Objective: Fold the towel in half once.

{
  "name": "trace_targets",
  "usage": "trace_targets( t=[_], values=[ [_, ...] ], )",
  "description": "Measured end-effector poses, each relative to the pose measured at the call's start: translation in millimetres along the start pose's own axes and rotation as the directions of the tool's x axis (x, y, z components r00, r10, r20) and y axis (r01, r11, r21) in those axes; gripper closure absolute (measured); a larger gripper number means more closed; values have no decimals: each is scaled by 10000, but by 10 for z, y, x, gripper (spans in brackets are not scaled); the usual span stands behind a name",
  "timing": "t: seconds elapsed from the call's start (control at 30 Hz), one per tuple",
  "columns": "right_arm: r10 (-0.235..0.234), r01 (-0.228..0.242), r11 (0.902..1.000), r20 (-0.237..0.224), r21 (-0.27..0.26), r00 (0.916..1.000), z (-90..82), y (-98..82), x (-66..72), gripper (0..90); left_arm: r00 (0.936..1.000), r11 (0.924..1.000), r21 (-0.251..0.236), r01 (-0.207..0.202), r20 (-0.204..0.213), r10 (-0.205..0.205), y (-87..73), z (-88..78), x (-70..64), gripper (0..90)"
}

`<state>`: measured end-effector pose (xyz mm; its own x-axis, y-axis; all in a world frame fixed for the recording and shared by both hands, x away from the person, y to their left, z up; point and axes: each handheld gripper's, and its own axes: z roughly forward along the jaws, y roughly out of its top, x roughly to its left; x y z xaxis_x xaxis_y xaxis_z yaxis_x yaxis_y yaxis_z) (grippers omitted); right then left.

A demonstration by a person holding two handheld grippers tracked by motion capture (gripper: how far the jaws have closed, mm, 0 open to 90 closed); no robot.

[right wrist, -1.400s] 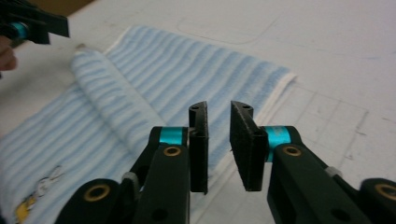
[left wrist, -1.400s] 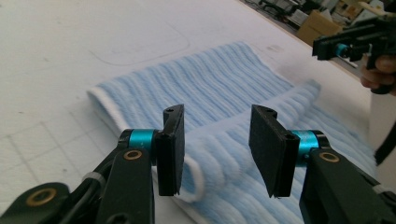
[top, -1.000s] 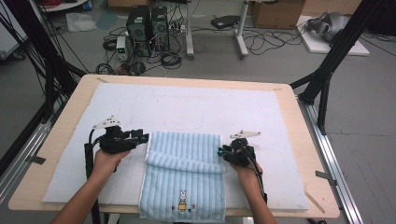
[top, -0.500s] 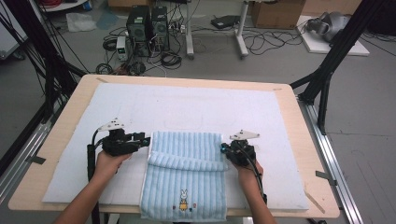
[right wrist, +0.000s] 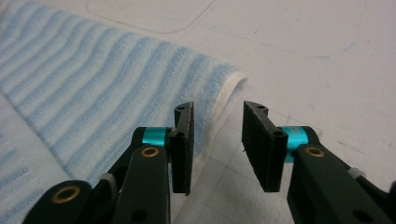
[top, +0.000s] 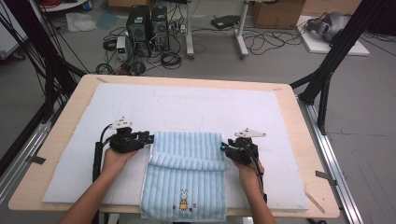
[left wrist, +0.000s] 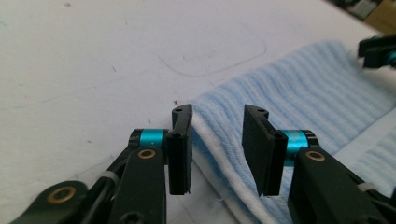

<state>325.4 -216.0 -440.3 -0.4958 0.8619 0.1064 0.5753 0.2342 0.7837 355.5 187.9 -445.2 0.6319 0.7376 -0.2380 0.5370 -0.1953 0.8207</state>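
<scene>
In the high view we see the towel (top: pixel 186 179) lying at six o'clock on the white mat (top: pixel 187 107) that covers the desk (top: pixel 308 140), its near end hanging over the front edge with a small rabbit motif showing. Its far part is folded back toward us, leaving a doubled band across the middle. The left tool (top: pixel 148 138) sits at the fold's nine o'clock end and the right tool (top: pixel 223 148) at its three o'clock end, each level with the far edge.

In the left gripper view, the left tool (left wrist: pixel 217 151) is released: its jaws stand apart, with the white hemmed edge of the towel (left wrist: pixel 299 98) running between them, not pinched. The other tool (left wrist: pixel 378 51) shows at two o'clock.

In the right gripper view, the right tool (right wrist: pixel 217 149) is likewise released, jaws apart, the towel's corner (right wrist: pixel 116 88) lying at eleven o'clock just past its left jaw.

We judge the step in hand to be gripping the folded edge for a further fold. To do it well, we should slide each tool inward until both layers lie between the jaws, close both together, then lift evenly and keep the edge taut so it lands square.
</scene>
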Motion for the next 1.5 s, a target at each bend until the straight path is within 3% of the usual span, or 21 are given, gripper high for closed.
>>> trace_targets(
  t=[0.07, 0.17, 0.2, 0.27, 0.37, 0.4, 0.47, 0.5, 0.57, 0.63, 0.67, 0.7, 0.77, 0.83, 0.9, 0.97, 1.17, 1.4, 1.5],
  values=[
    [-100, 100, 9999, -38, -28, 9999, 2, -1, -2, 637, 9995, 9993, 293, -250, -205, 256, 4, 63, -30, 703],
    [-21, 21, 10000, -90, -1, 10000, 0, -3, -13, 634, 9977, 9977, 339, -593, -294, 603, 2, 108, -61, 856],
    [18, -18, 10000, -88, 17, 10000, -2, -4, -16, 634, 9971, 9973, 332, -661, -351, 673, 4, 113, -61, 868],
    [41, -42, 10000, -94, -15, 9999, -2, -5, -20, 634, 9963, 9981, 182, -595, -608, 605, 8, 119, -55, 877],
    [19, -20, 10000, -119, -28, 9999, 1, -2, -16, 625, 9975, 9999, 87, -49, -705, 55, 5, 110, -6, 873],
    [73, -73, 10000, -146, -54, 9999, 5, -2, -15, 608, 9971, 9999, 106, 0, -757, 8, 4, 105, -11, 845],
    [124, -125, 9999, -187, -70, 9997, 15, 0, -21, 569, 9951, 9999, 146, 14, -994, 0, 9, 97, -17, 577],
    [194, -195, 9998, -275, -10, 9994, 26, 3, -22, 543, 9953, 9997, 227, 44, -963, -22, 7, 88, -14, 507],
    [350, -341, 9993, -510, 170, 9981, 74, 4, -32, 523, 9968, 9987, 497, 94, -799, -54, -8, 102, -12, 484],
    [281, -253, 9987, -643, 443, 9975, 144, 2, -27, 541, 9970, 9977, 651, -166, -748, 215, -17, 112, -36, 481],
    [117, -90, 9988, -565, 478, 9983, 167, -2, -12, 570, 9981, 9973, 682, -268, -540, 305, -21, 120, -52, 553],
    [-135, 156, 9986, -410, 509, 9991, 166, 6, -2, 610, 9973, 9953, 812, -526, -467, 565, -22, 128, -70, 689],
    [-165, 203, 9979, -614, 613, 9980, 168, 19, -20, 772, 9966, 9942, 839, -679, -416, 716, -16, 156, -106, 850],
    [-325, 383, 9971, -879, 651, 9956, 186, 30, -3, 850, 9971, 9952, 790, -570, -458, 607, -6, 169, -101, 855],
    [-633, 693, 9947, -782, 765, 9949, 199, 59, 29, 860, 9986, 9973, 711, -182, -489, 218, 8, 177, -57, 858],
    [-504, 565, 9956, -824, 743, 9953, 215, 74, 1, 861, 9990, 9973, 710, 176, -430, -146, 36, 203, -5, 858],
    [-277, 299, 9981, -410, 542, 9988, 312, 151, -70, 860, 9972, 9945, 957, 433, -656, -371, 247, 360, 111, 858],
    [53, -53, 9998, -10, 185, 10000, 496, 376, -249, 859, 9952, 9961, 473, 747, -661, -715, 435, 535, 315, 857],
    [168, -173, 9994, 185, 289, 9997, 591, 449, -297, 859, 9951, 9965, 359, 761, -654, -737, 499, 583, 376, 856]
  ],
)
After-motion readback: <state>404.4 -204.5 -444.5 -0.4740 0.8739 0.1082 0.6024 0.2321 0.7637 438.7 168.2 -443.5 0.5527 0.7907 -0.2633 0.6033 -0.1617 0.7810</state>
